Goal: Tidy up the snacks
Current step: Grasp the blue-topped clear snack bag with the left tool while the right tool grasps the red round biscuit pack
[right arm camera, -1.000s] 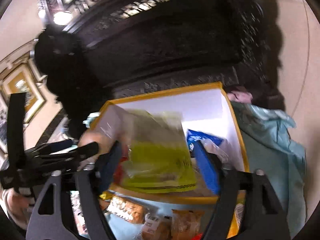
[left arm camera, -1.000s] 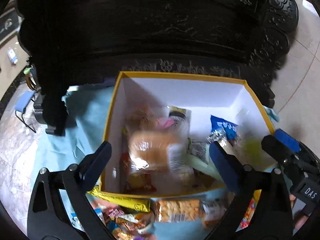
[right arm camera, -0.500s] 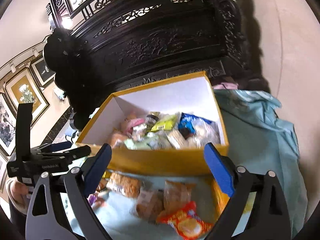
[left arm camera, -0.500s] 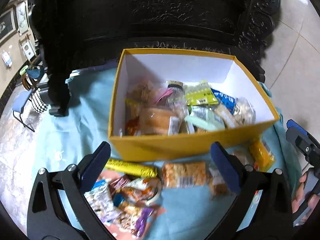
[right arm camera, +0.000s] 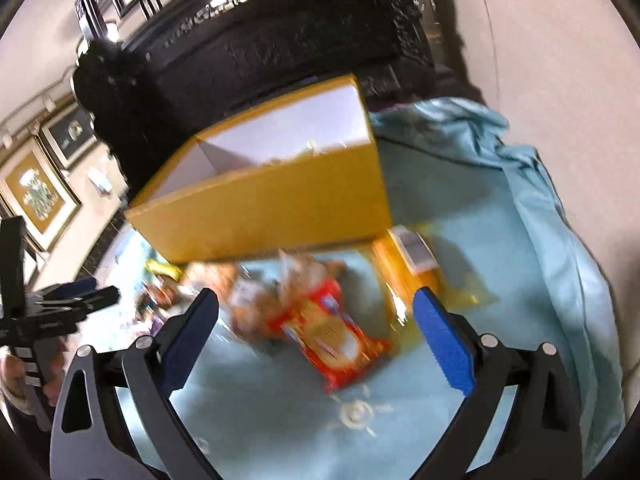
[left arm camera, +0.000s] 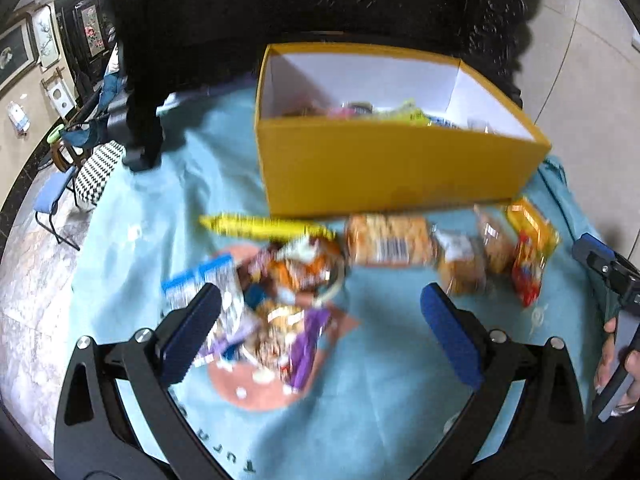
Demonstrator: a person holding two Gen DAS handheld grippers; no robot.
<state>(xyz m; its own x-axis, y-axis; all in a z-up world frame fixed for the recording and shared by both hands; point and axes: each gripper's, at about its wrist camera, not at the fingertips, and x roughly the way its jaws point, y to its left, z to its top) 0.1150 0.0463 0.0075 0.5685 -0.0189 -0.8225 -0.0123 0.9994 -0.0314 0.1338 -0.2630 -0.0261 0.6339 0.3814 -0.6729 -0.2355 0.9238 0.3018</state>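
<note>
A yellow cardboard box (left arm camera: 392, 172), white inside and already holding several snack packets, stands on a light blue cloth (left arm camera: 400, 380) in front of dark carved wooden furniture (left arm camera: 320, 0). Loose snacks lie on the cloth just before the box: a long yellow packet (left arm camera: 260, 226), a wrapped biscuit pack (left arm camera: 386, 240), a red packet (right arm camera: 332, 336) and a heap of mixed wrappers (left arm camera: 280, 300). The left gripper (left arm camera: 320, 332) hovers over the heap, jaws spread wide and holding nothing. The right gripper (right arm camera: 316, 332) hangs above the red packet, jaws likewise released and empty. Both views are blurred.
</note>
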